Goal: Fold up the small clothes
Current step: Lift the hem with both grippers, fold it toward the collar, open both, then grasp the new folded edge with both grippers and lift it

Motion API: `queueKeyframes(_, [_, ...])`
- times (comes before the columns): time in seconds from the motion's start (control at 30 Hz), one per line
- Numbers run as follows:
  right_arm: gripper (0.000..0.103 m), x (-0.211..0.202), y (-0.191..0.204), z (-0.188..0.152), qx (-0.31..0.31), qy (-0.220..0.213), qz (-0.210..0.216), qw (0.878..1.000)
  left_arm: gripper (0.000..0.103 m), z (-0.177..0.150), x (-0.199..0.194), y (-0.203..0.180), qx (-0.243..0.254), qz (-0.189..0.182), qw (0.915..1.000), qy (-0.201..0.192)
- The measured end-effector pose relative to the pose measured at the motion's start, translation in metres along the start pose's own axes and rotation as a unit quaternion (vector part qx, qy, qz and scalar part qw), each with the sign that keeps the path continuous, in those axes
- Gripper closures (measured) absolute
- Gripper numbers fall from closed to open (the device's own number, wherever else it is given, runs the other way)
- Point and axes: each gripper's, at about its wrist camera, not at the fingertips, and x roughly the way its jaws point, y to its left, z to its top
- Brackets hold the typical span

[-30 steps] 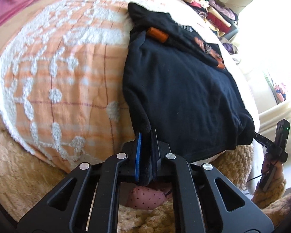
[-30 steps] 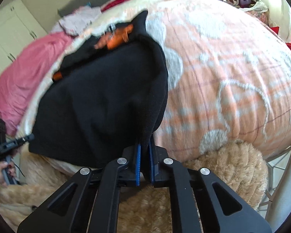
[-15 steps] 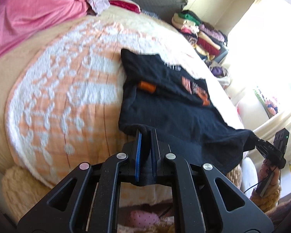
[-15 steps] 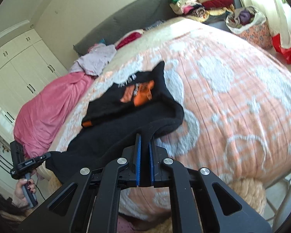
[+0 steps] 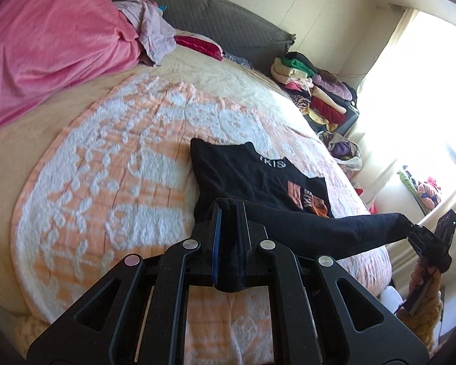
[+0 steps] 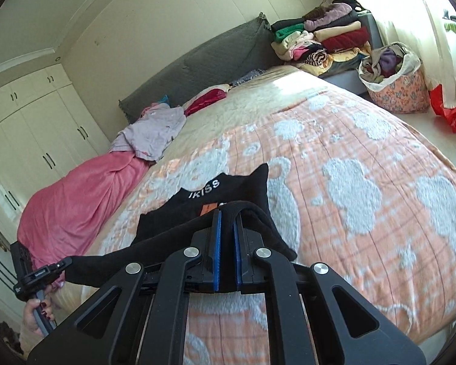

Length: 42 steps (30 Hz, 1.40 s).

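You hold the black shirt [image 5: 258, 179] by its near hem — left gripper [image 5: 228, 243] and right gripper [image 6: 226, 243] each clamped on a corner, hem raised taut between your fingers. Its far half lies ahead on the bed [image 6: 364, 182], so the hem can fold over, I'd judge.

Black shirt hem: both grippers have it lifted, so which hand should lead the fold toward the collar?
Neither is clearly better. The left gripper and right gripper each clamp one hem corner of the black shirt, stretched taut between them; they should probably travel together.
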Motion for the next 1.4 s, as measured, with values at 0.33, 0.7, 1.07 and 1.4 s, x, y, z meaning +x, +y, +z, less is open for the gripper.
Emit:
queueKeyframes(0.33, [0.097, 0.041, 0.002, 0.032, -0.006, -0.009, -0.016, 1.0, 0.1, 0.036, 0.027, -0.011, 0.021, 0.022, 0.999, -0.032])
queueKeyframes(0.7, [0.097, 0.097, -0.01, 0.039, -0.014, 0.016, -0.062, 0.998, 0.1, 0.054, 0.079, -0.008, 0.034, 0.065, 0.9969, -0.03])
queueKeyframes(1.07, [0.088, 0.141, -0.019, 0.018, -0.022, 0.06, -0.12, 0.991, 0.089, 0.043, 0.12, -0.002, 0.053, 0.115, 0.9919, -0.003])
queueKeyframes(1.4, [0.05, 0.119, -0.009, 0.006, -0.034, 0.036, -0.137, 0.989, 0.057, 0.025, 0.106, -0.026, 0.098, 0.12, 0.988, -0.002])
